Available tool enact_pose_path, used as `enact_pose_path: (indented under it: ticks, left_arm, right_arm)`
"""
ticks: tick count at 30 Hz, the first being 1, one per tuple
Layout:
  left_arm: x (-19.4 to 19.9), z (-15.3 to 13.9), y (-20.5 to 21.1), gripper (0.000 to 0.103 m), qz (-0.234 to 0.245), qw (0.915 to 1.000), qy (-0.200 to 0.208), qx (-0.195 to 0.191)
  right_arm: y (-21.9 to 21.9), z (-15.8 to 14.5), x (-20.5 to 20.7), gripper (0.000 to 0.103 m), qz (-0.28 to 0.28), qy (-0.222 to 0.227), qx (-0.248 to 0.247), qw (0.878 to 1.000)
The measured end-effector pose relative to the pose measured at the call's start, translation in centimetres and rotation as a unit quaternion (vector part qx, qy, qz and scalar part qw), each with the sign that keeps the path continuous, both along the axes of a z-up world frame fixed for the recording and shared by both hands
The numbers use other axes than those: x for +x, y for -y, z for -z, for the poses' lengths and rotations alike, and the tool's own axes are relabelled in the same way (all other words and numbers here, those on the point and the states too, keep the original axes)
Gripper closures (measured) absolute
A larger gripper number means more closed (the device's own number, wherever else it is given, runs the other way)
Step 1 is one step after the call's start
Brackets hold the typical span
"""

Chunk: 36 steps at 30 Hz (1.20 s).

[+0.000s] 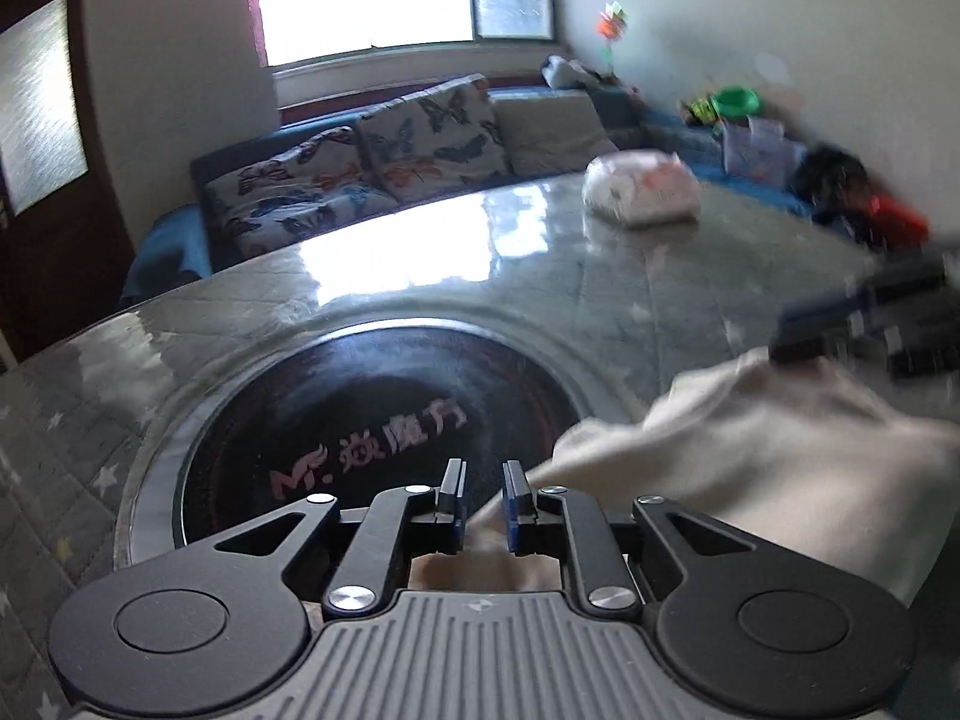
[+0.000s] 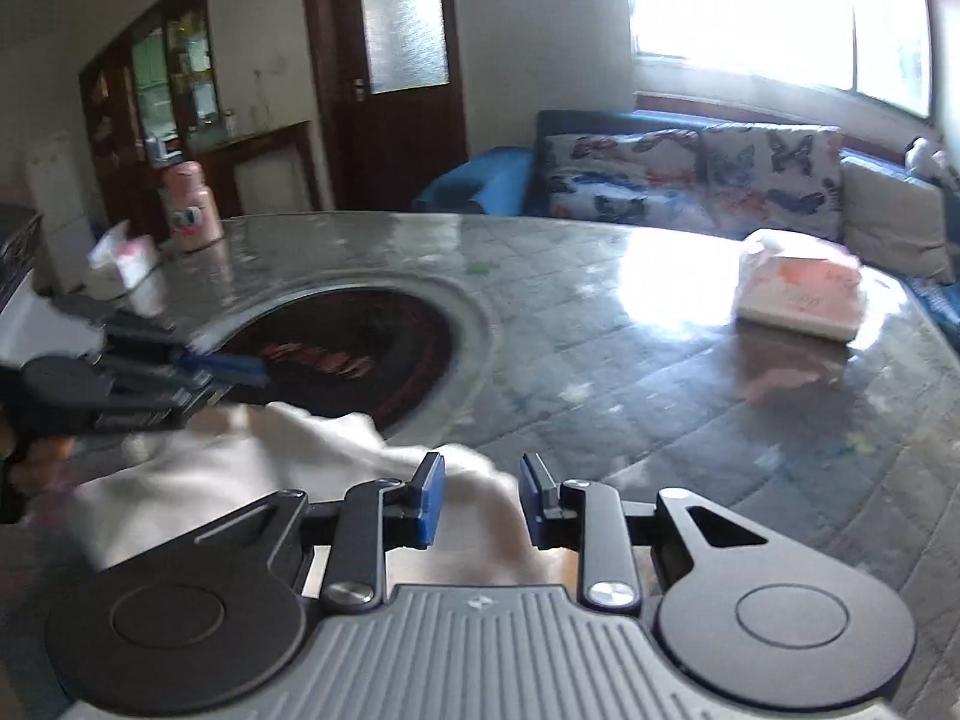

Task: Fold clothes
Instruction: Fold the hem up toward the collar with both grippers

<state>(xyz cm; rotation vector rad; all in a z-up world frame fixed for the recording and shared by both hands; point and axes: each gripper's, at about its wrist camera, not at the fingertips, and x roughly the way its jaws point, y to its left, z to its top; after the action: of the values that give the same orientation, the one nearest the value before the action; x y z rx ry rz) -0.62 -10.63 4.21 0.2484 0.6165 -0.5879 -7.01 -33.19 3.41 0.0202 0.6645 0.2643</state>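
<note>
A cream garment lies bunched on the near part of the round table, beside a black inset disc with pink lettering. My left gripper hovers over the disc's near rim. Its jaws stand a narrow gap apart, and the garment's left edge runs under the right finger into that gap. My right gripper is open with a fold of the garment lying between its blue pads. Each wrist view shows the other gripper blurred: the right gripper at the cloth's far edge, the left gripper at the cloth's left.
A white plastic bag sits on the far side of the table. A pink bottle and a tissue pack stand at the left rim. A sofa with butterfly cushions runs behind the table.
</note>
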Motion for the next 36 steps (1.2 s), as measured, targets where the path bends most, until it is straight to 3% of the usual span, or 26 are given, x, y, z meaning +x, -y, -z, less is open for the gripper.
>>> enact_pose_path:
  ticks: [4, 8, 13, 15, 20, 28, 34, 36]
  left_arm:
    - [-1.3, -1.1, 1.4, 0.088, 0.037, 0.9986, -0.018, -0.034]
    - [-2.1, -0.1, 3.3, 0.088, 0.061, 0.9968, -0.04, -0.035]
    - [-2.3, 1.3, 3.4, 0.088, 0.056, 0.996, -0.057, -0.041]
    - [-2.3, 1.7, 3.2, 0.088, 0.051, 0.9957, -0.064, -0.043]
    - [-2.6, 2.0, 3.4, 0.086, 0.046, 0.9965, -0.058, -0.04]
    - [-2.7, 2.2, 3.7, 0.079, 0.039, 0.9968, -0.057, -0.041]
    - [-2.6, 2.3, 3.8, 0.076, 0.038, 0.9967, -0.058, -0.043]
    - [-2.6, 2.3, 3.8, 0.076, 0.037, 0.9966, -0.058, -0.045]
  right_arm:
    - [0.3, 1.6, 0.2, 0.078, 0.01, -0.03, 0.012, 0.999]
    - [1.6, 0.9, -0.7, 0.079, 0.021, -0.019, 0.047, 0.998]
    - [4.8, -0.2, -2.9, 0.079, 0.063, -0.01, 0.054, 0.996]
    - [5.9, 0.3, -3.6, 0.085, 0.079, -0.022, 0.044, 0.996]
    - [4.9, 1.7, -4.8, 0.086, 0.047, -0.032, 0.021, 0.998]
    - [3.1, 1.1, -4.2, 0.085, 0.02, -0.001, 0.078, 0.997]
    - [3.2, 2.1, -3.7, 0.084, 0.044, -0.004, 0.074, 0.996]
    - [3.7, 2.0, -4.2, 0.084, 0.052, 0.003, 0.095, 0.994]
